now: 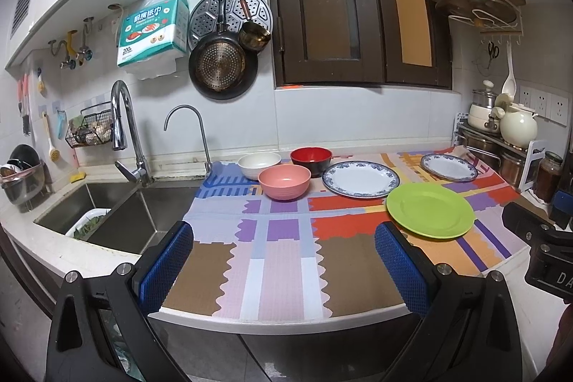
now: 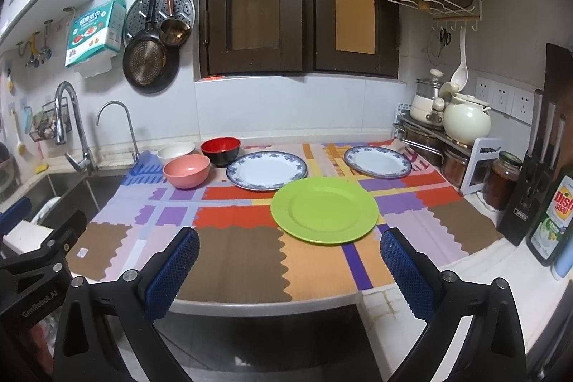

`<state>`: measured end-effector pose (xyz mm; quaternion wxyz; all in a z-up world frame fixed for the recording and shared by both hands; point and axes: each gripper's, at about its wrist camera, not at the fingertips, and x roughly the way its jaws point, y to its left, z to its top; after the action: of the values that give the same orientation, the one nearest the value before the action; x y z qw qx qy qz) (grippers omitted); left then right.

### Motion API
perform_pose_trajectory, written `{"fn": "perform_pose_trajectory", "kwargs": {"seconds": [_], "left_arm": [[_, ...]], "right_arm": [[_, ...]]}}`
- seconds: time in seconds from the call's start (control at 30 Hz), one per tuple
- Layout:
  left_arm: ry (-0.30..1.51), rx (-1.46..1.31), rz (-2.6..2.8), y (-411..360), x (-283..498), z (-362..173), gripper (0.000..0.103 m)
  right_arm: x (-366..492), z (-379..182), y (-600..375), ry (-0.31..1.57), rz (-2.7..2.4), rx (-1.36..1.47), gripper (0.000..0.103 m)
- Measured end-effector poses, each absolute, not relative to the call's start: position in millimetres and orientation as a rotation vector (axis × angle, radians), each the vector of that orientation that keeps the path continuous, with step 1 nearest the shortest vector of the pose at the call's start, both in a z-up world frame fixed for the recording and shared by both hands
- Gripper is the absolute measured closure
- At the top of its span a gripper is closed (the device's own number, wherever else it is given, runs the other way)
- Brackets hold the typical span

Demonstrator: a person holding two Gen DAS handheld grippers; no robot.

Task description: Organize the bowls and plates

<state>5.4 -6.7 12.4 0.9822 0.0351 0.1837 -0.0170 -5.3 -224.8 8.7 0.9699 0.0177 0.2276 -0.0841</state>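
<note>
Right now I hold both grippers back at the near edge of the counter, above the patchwork mat [image 1: 275,260], and neither touches any dish. My left gripper [image 1: 284,260] has its blue pads spread wide with nothing between them; my right gripper [image 2: 290,265] is spread just as wide and is likewise empty. From the right wrist view, the green plate [image 2: 324,209] lies flat at about 12 o'clock, the nearest dish to me. Behind it at 11 o'clock sits a blue-rimmed plate [image 2: 266,170], and a second blue-rimmed plate [image 2: 378,161] lies apart at 1 o'clock, near the pot rack [image 2: 426,138]. The three bowls cluster at 10 o'clock: the pink bowl [image 2: 186,171] in front, the white bowl [image 2: 176,153] just behind it, the red-and-black bowl [image 2: 220,151] beside both and close to the first blue-rimmed plate. All stand upright on the mat. From the left wrist view, the sink [image 1: 118,210] is at 10 o'clock, with the faucet [image 1: 123,127] above it.
</note>
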Motion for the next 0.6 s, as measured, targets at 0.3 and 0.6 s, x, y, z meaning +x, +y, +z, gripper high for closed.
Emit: {"fn": "perform_pose_trajectory", "kwargs": {"seconds": [0.3, 0.6], "left_arm": [[0.372, 0.069, -0.039, -7.5, 8.4, 12.6, 0.000], [0.370, 0.070, -0.048, -8.6, 12.8, 12.0, 0.000]], "right_arm": [[-3.5, 9.2, -226.7, 0.462, -0.170, 0.038, 0.001], [-0.4, 9.9, -228.8, 0.465, -0.175, 0.039, 0.001]]}}
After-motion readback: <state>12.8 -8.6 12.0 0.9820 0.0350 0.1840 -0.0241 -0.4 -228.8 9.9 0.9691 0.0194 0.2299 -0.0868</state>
